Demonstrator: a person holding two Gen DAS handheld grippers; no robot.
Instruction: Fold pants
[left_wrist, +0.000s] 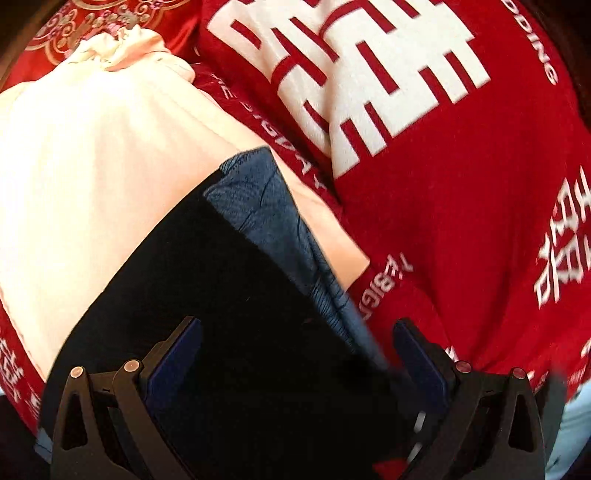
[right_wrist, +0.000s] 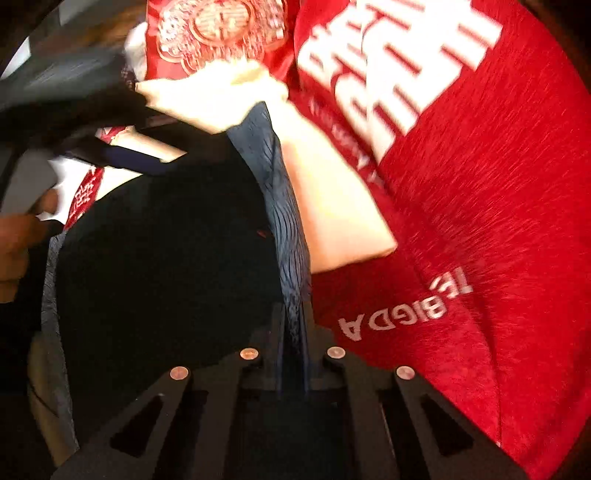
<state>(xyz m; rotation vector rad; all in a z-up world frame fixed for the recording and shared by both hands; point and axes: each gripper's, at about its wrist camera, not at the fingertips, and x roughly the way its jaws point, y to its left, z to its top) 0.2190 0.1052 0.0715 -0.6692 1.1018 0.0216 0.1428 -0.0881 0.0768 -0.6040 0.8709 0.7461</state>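
**Right claw pinches the dark pants, left claw spread above them**

The dark pants (left_wrist: 236, 295) lie on a red cloth (left_wrist: 461, 221) printed with large white characters and white lettering. Beneath the pants, and reaching out past them toward the far side, lies a pale pink garment (left_wrist: 92, 177) with a gathered, ruffled end. A blue ribbed edge of the pants (left_wrist: 266, 206) runs lengthwise along the side nearest the bare red cloth.

The left claw (left_wrist: 297, 334) is spread wide, its two blue-padded fingers (left_wrist: 177, 354) standing apart above the dark fabric; nothing is pressed between them.

The right claw (right_wrist: 293, 349) is pressed together on the ribbed blue edge of the pants (right_wrist: 284, 221), which rises out of the narrow slot between its fingers and stretches away in a taut strip. To the left in the right wrist view, the rest of the pants hangs as a dark mass. A red embroidered cushion (right_wrist: 221, 33) sits at the far end, and the view is blurred there.
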